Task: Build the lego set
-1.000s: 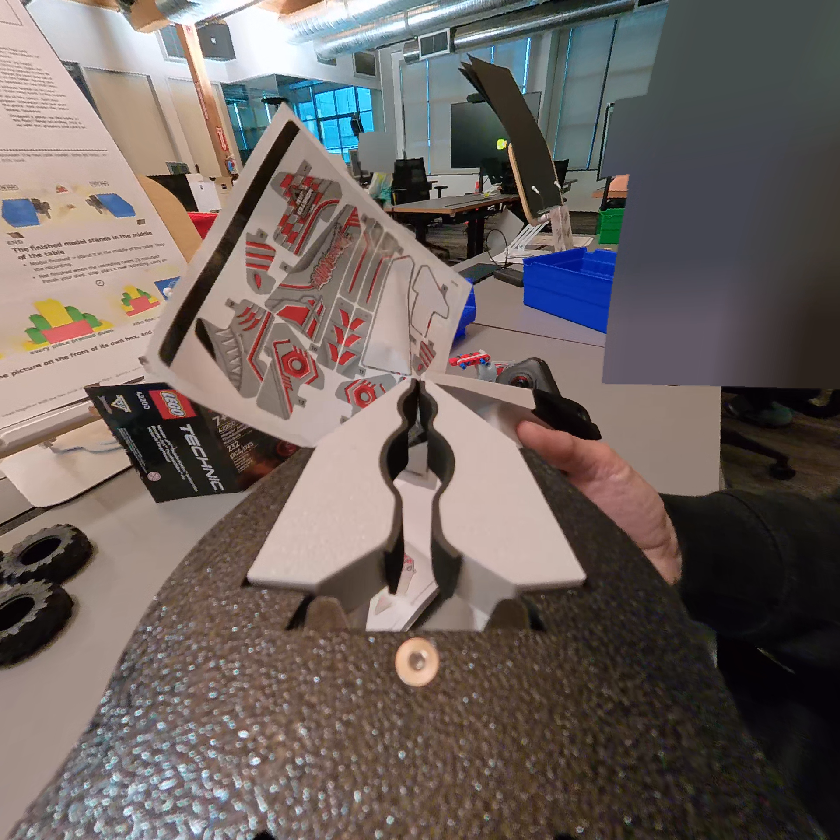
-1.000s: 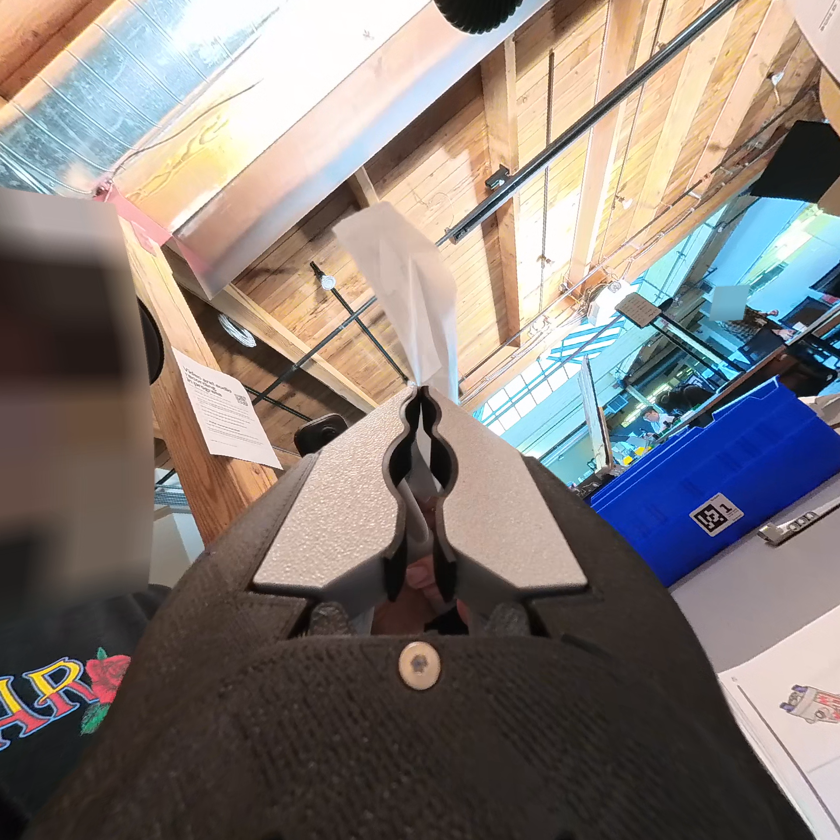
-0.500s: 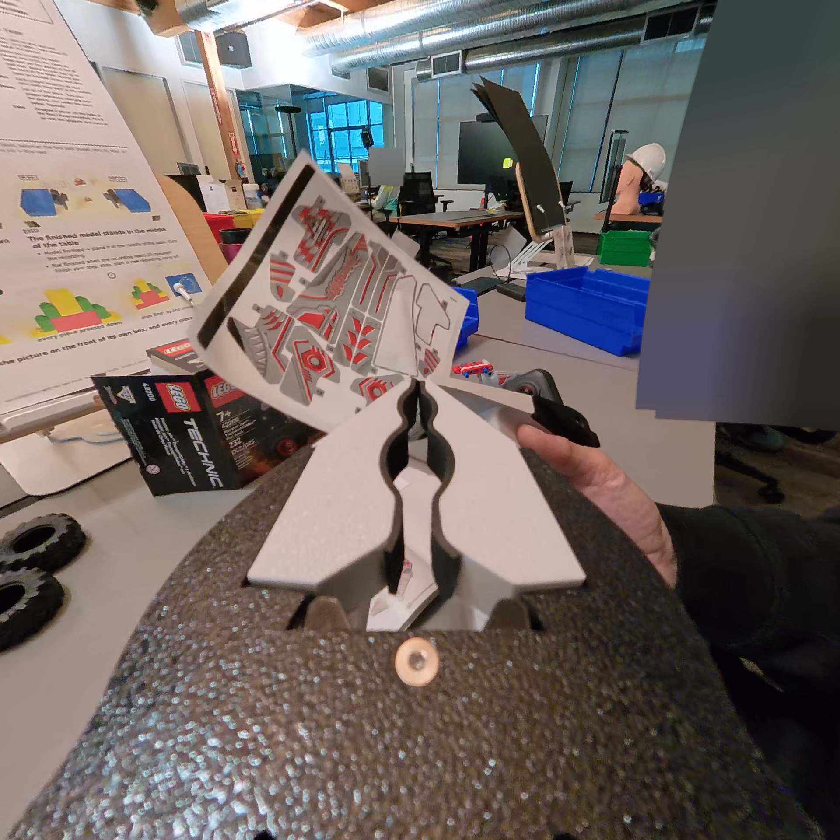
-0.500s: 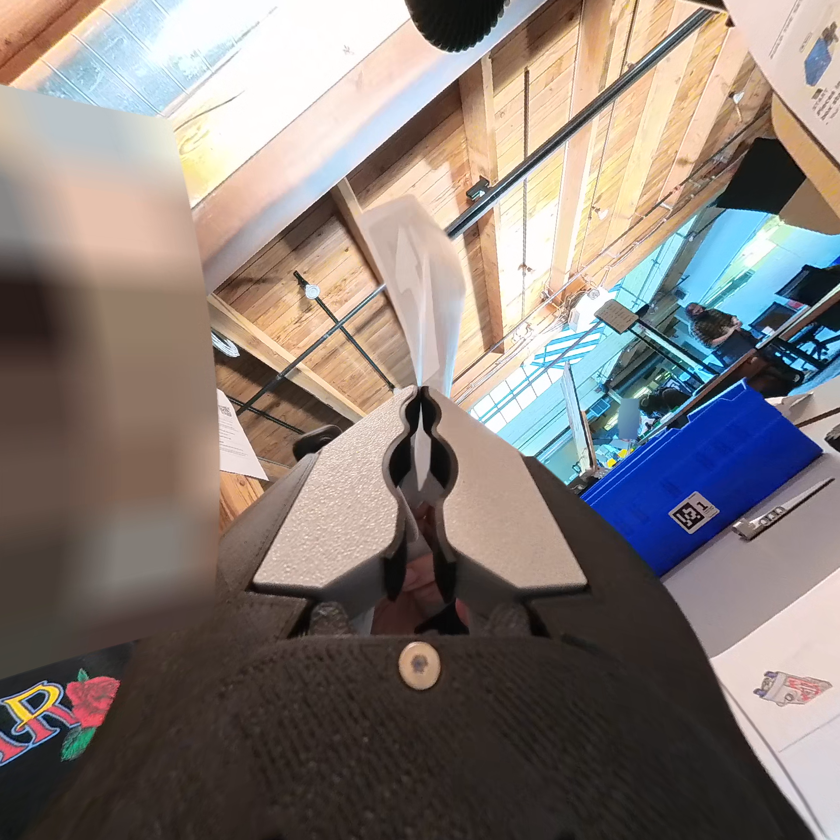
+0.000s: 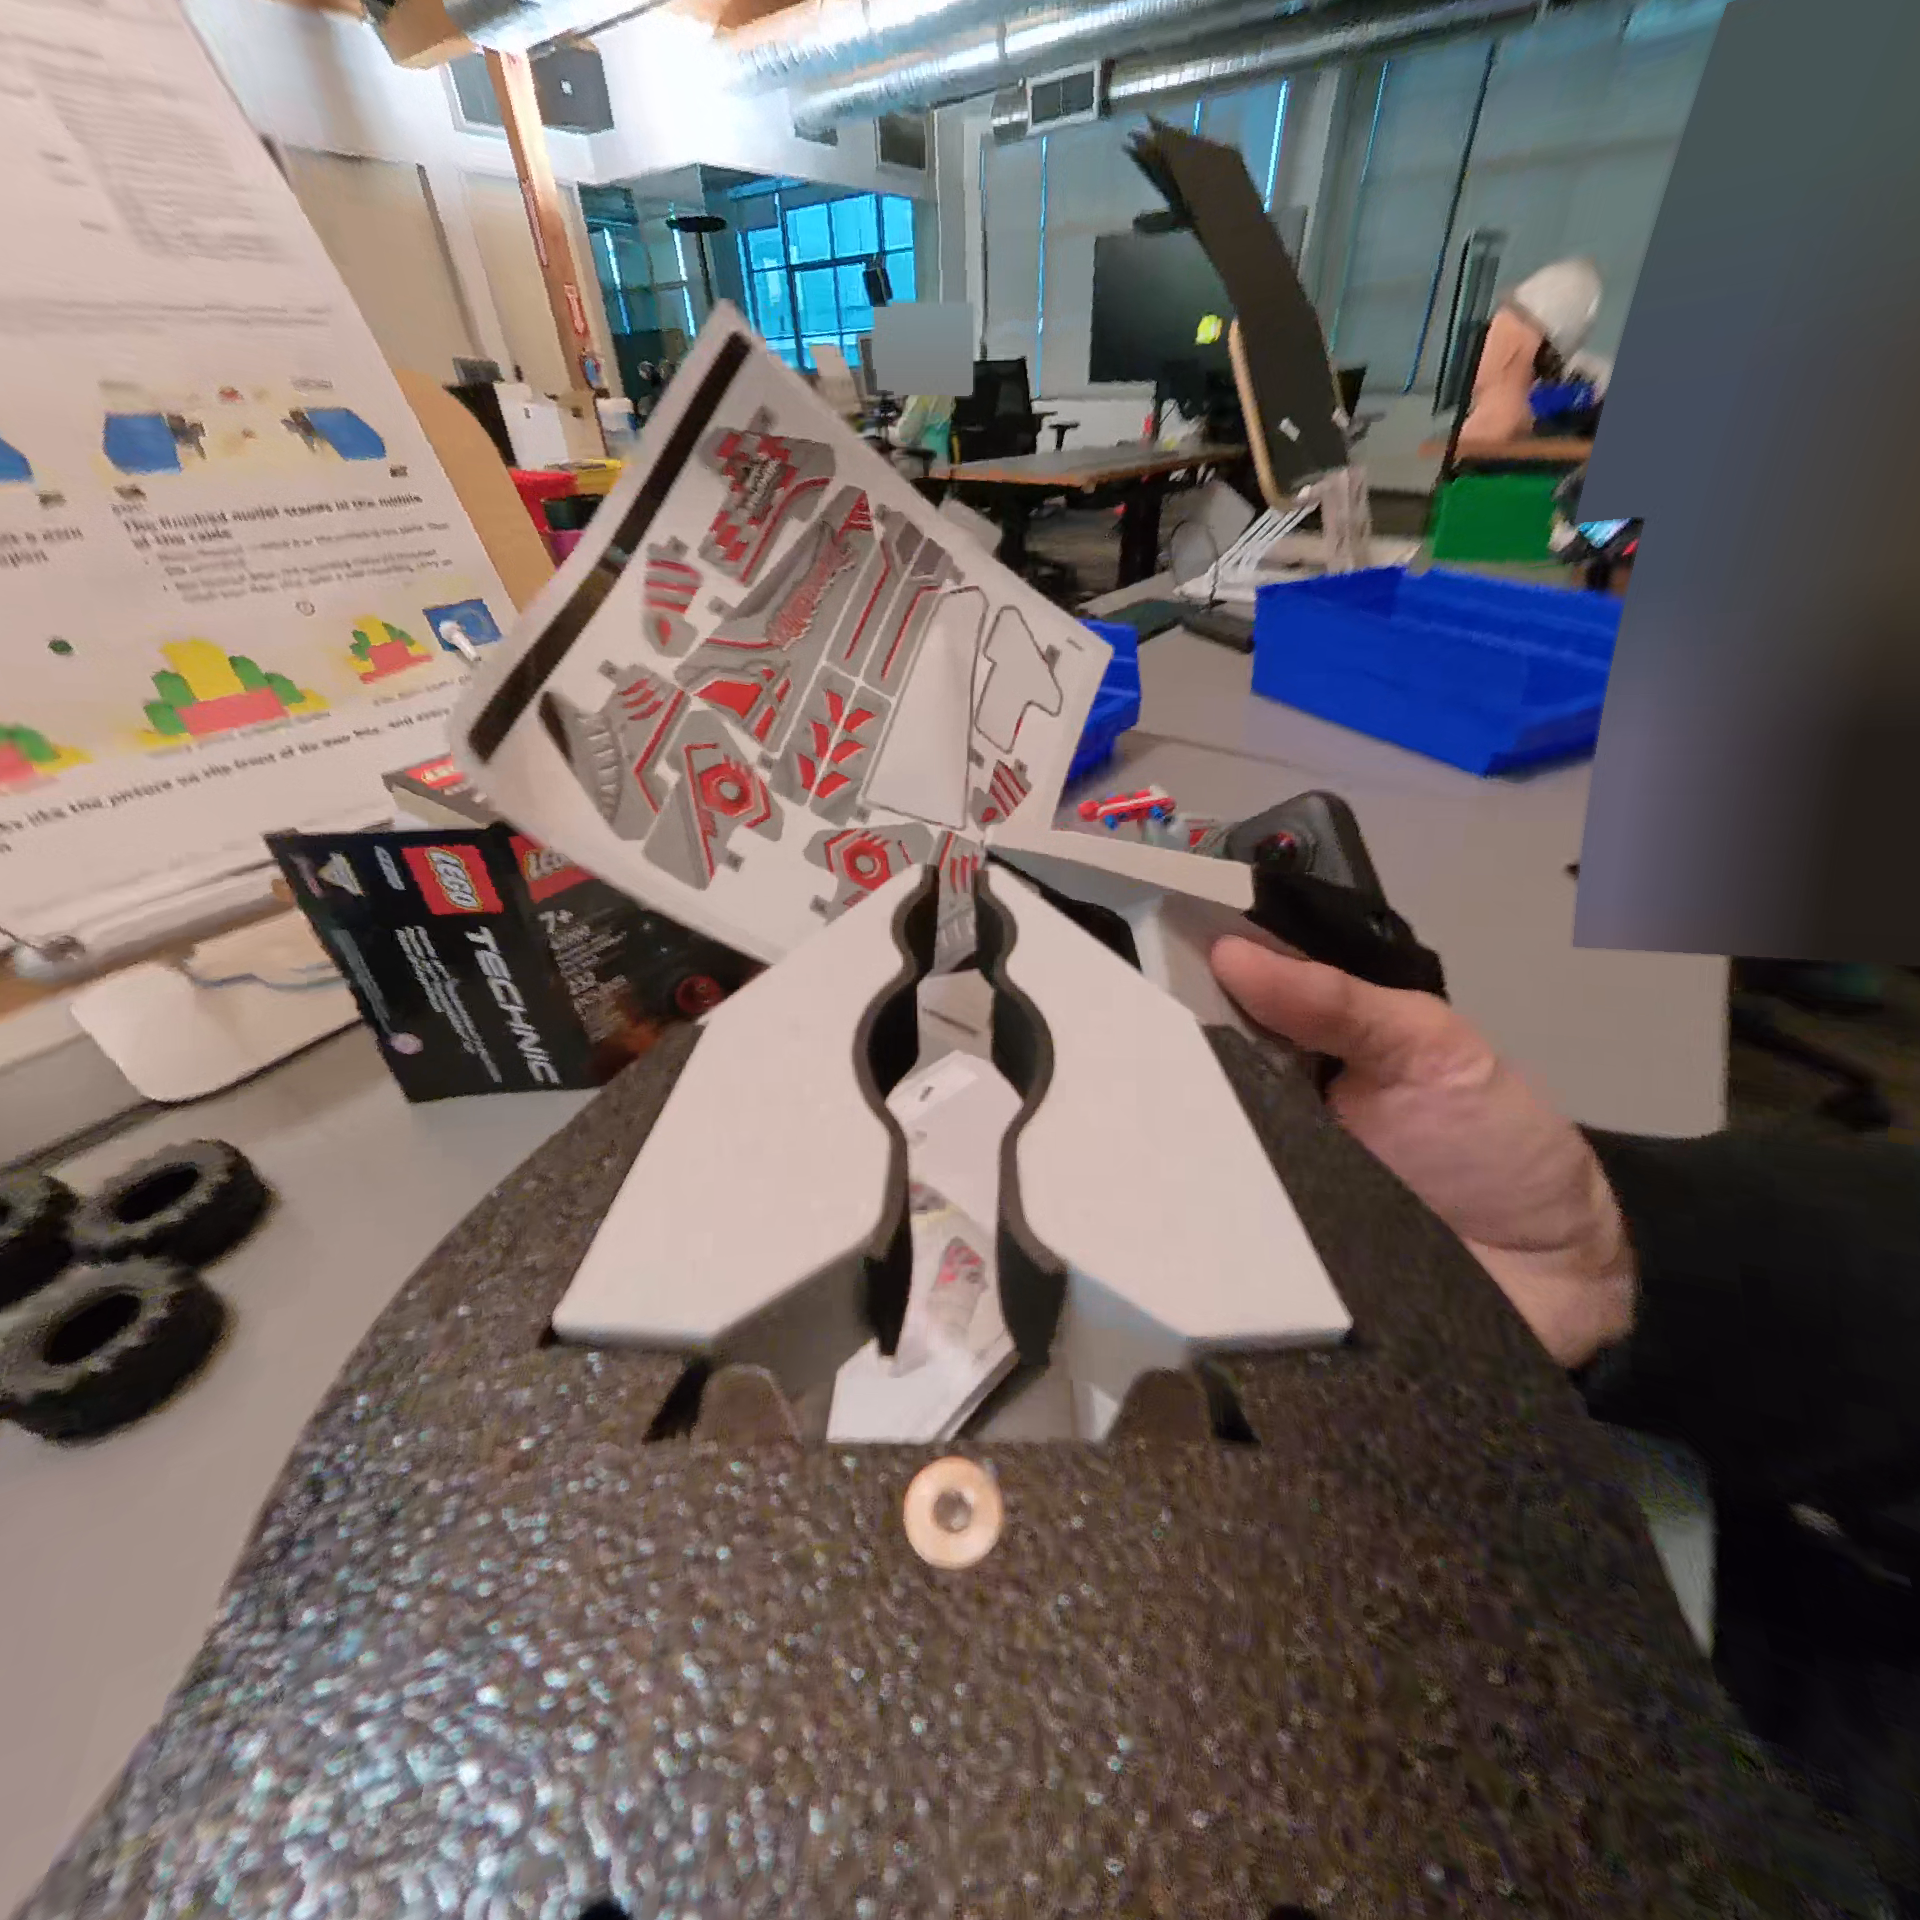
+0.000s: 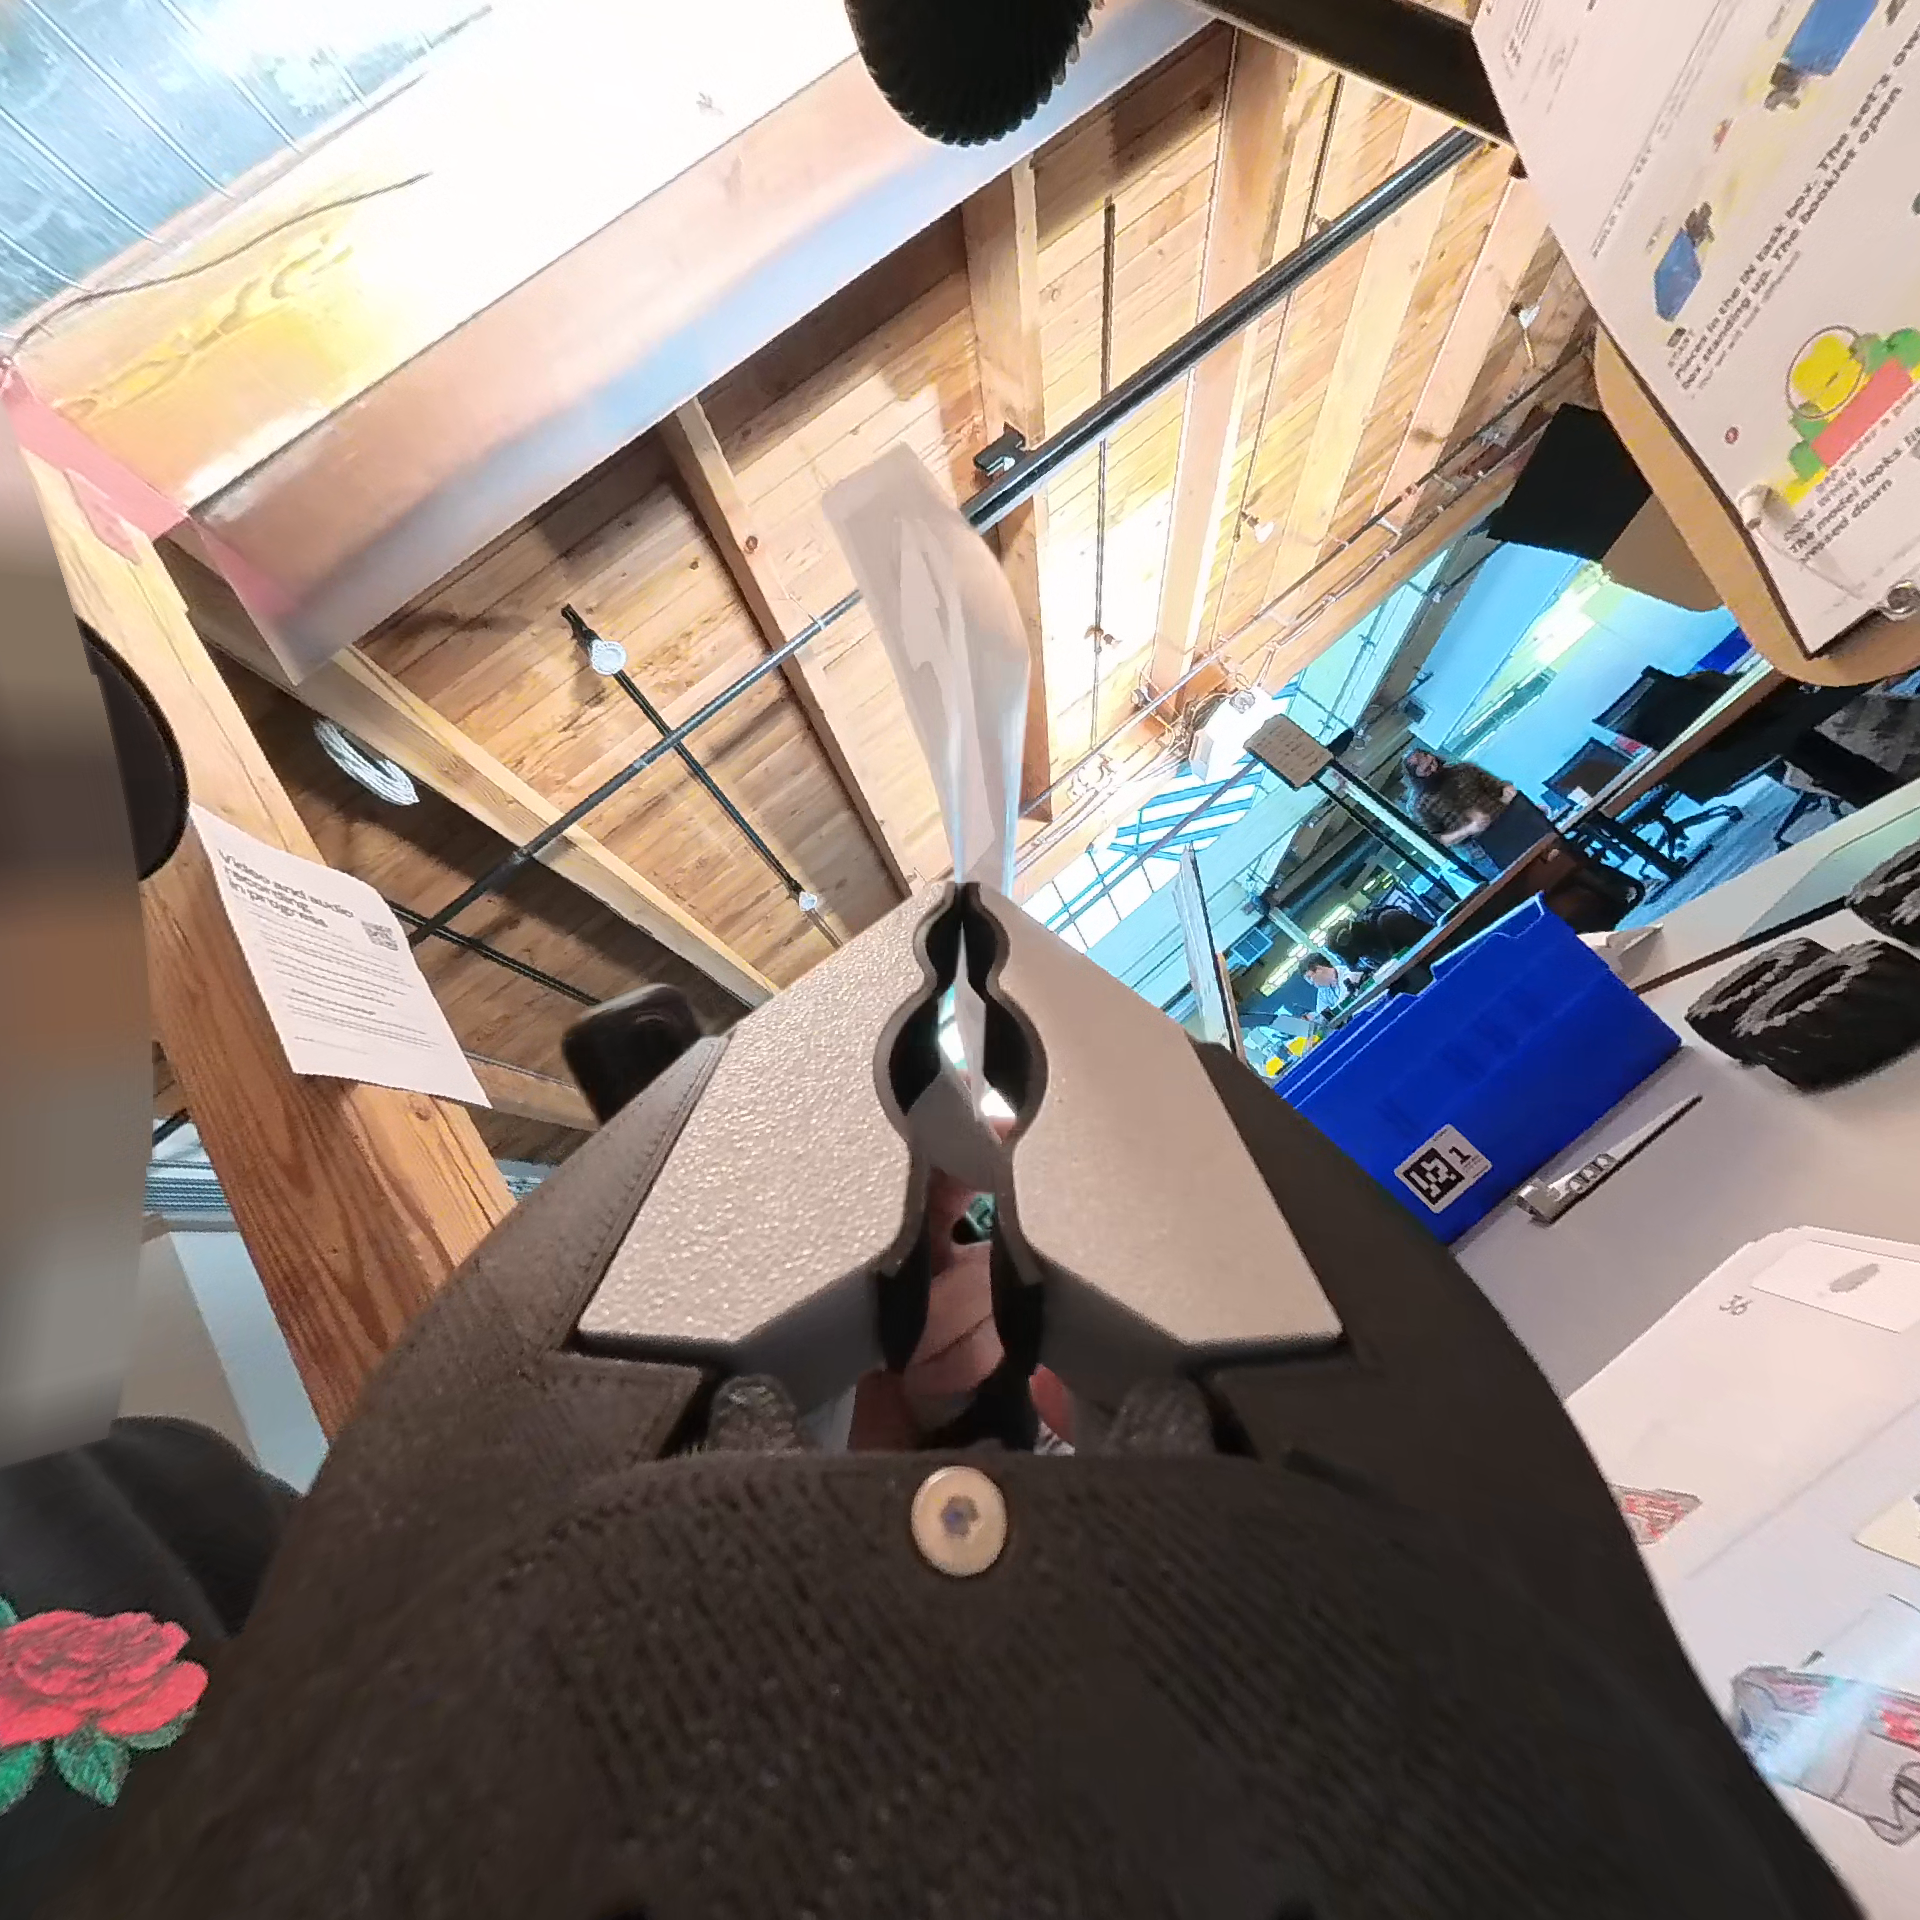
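Sticker sheet (image 5: 790, 665) pinched in both closed jaws; black printed set box (image 5: 488, 966) behind; wording unquoted.

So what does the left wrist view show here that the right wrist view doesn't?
Left only: the printed face of the sticker sheet, the black set box behind it, and the person's hand holding the right gripper at the sheet's corner.

Right only: the wooden ceiling, an open instruction booklet, and a pale peeled strip standing up from the shut jaws.

Both: black tyres, a blue bin, the grey table.
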A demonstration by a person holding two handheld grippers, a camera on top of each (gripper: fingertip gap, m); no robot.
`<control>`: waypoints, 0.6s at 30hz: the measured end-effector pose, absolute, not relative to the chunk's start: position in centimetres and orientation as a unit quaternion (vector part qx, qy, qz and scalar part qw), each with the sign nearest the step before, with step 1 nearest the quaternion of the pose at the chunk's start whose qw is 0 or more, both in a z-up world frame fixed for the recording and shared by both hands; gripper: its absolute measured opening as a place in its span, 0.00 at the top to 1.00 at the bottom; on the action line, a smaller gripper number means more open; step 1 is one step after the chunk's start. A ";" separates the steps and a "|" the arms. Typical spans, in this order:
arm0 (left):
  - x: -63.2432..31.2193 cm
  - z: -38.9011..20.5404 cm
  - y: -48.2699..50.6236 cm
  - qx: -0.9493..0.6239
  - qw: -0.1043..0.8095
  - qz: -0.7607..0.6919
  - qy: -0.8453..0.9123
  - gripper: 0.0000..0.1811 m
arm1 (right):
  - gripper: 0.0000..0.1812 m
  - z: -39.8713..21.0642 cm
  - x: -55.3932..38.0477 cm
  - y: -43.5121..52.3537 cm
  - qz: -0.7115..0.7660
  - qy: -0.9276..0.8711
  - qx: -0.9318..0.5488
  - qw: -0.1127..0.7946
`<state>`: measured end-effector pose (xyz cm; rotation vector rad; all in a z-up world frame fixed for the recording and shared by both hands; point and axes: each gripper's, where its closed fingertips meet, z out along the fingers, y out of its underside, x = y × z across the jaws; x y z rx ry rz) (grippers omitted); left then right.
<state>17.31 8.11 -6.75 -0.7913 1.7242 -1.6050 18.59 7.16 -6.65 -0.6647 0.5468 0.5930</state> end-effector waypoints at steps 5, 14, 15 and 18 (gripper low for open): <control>17.7 -7.3 7.4 -0.273 0.400 -0.540 0.689 0.94 | 1.00 -6.5 18.2 7.2 0.286 0.250 -0.315 0.870; 17.5 -6.7 7.0 -0.293 0.347 -0.591 0.667 0.96 | 1.00 -6.0 17.5 7.2 0.303 0.225 -0.307 0.874; 17.5 -6.7 6.9 -0.297 0.339 -0.597 0.664 0.96 | 1.00 -5.9 17.5 7.1 0.299 0.223 -0.308 0.875; 17.4 -6.6 6.9 -0.304 0.323 -0.613 0.654 0.98 | 1.00 -5.9 17.4 7.1 0.286 0.219 -0.313 0.879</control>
